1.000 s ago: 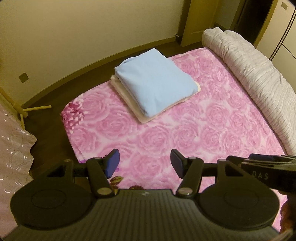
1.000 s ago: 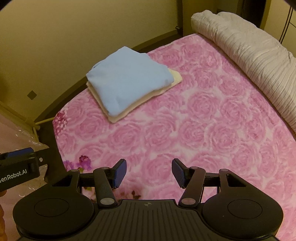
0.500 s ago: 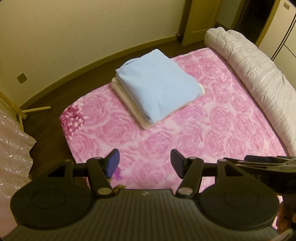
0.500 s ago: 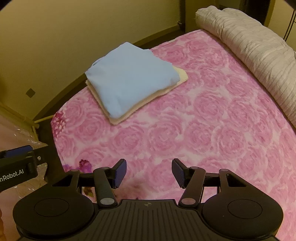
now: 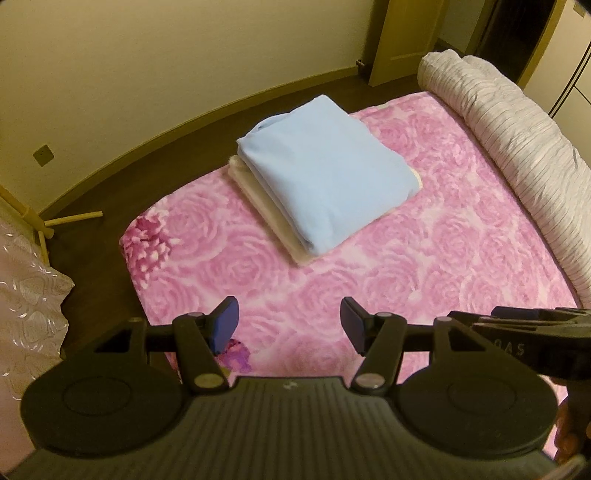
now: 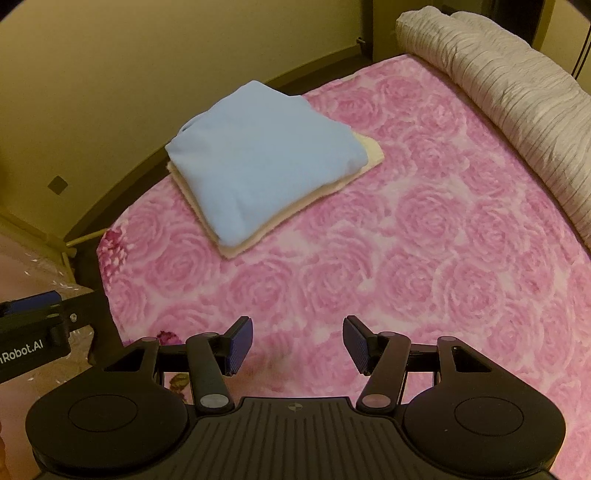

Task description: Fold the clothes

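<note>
Clothes sit folded in a stack on the pink rose-patterned blanket (image 5: 424, 258), which fills most of both my views and runs from the lower centre up to the right. Along its upper right edge lies a rolled, ribbed white duvet (image 5: 517, 147). Dark floor (image 5: 122, 192) borders the blanket on the left and top, below a pale wall. The blanket's near and right parts are bare, with open room between my tongs and the stack.

The stack itself is in the upper centre of the left view and the upper left of centre in the right view, close to the blanket's far-left edge: a light blue folded garment (image 5: 325, 173) lying on a cream folded piece (image 5: 266, 206) whose edges show beneath it.

My left gripper (image 5: 289, 326) stands wide apart with nothing between its blue pads, above the blanket's near edge. My right gripper (image 6: 298, 345) is likewise spread wide and holds nothing.

Only the left view shows a wooden stand's foot (image 5: 72, 219), a shiny embossed cloth (image 5: 29, 302) at lower left, and a door (image 5: 402, 33) at the top. Only the right view shows the lettering "nRobot.AI", cut off at the frame edge, on the left tool's side at lower left; the left view shows faint letters like "DAS" on the right tool at lower right. A small wall socket (image 5: 43, 155) appears in both.
</note>
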The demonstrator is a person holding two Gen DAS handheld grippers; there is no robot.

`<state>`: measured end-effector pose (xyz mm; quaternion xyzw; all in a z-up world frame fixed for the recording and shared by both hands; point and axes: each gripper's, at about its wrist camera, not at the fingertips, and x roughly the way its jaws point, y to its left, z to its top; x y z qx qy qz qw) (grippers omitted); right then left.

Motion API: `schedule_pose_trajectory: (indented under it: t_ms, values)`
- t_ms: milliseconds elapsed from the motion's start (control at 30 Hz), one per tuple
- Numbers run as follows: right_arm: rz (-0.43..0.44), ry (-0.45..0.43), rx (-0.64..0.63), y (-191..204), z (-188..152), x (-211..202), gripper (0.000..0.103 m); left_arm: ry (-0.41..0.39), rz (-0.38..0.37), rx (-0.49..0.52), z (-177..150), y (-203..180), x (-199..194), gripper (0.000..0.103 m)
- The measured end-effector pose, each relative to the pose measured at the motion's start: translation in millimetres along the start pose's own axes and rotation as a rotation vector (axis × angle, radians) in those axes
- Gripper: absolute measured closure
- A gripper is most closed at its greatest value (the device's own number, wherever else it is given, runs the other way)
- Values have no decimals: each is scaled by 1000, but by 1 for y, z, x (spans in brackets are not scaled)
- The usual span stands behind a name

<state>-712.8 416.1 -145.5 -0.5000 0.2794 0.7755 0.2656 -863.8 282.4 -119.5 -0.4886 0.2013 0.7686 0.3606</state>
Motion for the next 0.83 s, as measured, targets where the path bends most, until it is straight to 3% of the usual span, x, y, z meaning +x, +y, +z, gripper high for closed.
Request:
schedule_pose_trajectory:
  t_ms: [567,833]
  values:
    - [-5,19,1,-1,28,28,45,50,9,36,19,-5,37,46]
    - [-2,7,4,-1,33,29,45,20,38,87,25,-14,42,46]
